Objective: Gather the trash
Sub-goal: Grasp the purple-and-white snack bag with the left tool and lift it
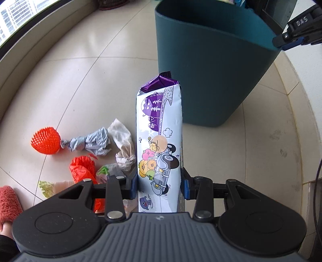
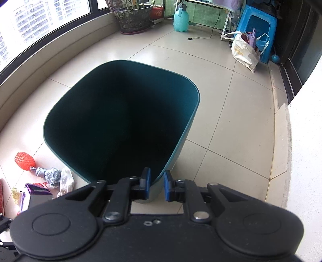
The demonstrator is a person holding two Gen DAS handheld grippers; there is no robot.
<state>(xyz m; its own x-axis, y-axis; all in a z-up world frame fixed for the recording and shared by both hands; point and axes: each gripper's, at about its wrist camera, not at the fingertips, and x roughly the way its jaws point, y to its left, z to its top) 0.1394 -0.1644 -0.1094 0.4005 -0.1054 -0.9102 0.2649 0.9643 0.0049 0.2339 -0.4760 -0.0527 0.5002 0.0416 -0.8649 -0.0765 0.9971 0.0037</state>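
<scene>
My left gripper point(image 1: 160, 186) is shut on a tall white and purple snack packet point(image 1: 159, 125) with cartoon print, held upright between the blue pads above the floor. Just beyond it stands the teal bin point(image 1: 211, 80). My right gripper point(image 2: 157, 183) is shut on the near rim of the bin point(image 2: 120, 112), one pad inside the wall and one outside; it also shows at the bin's edge point(image 1: 289, 38). Loose trash lies on the tiles to the left: an orange foam net point(image 1: 45, 140), grey crumpled plastic point(image 1: 90, 142), a pale paper bag point(image 1: 124, 145) and an orange plastic bag point(image 1: 82, 167).
A red fuzzy slipper point(image 1: 8, 203) sits at the lower left. Along the back stand a plant pot point(image 2: 134, 18), a teal bottle point(image 2: 181, 19), a blue stool point(image 2: 257, 26) and a white tote bag point(image 2: 244, 52). A low window ledge point(image 2: 50, 50) curves on the left.
</scene>
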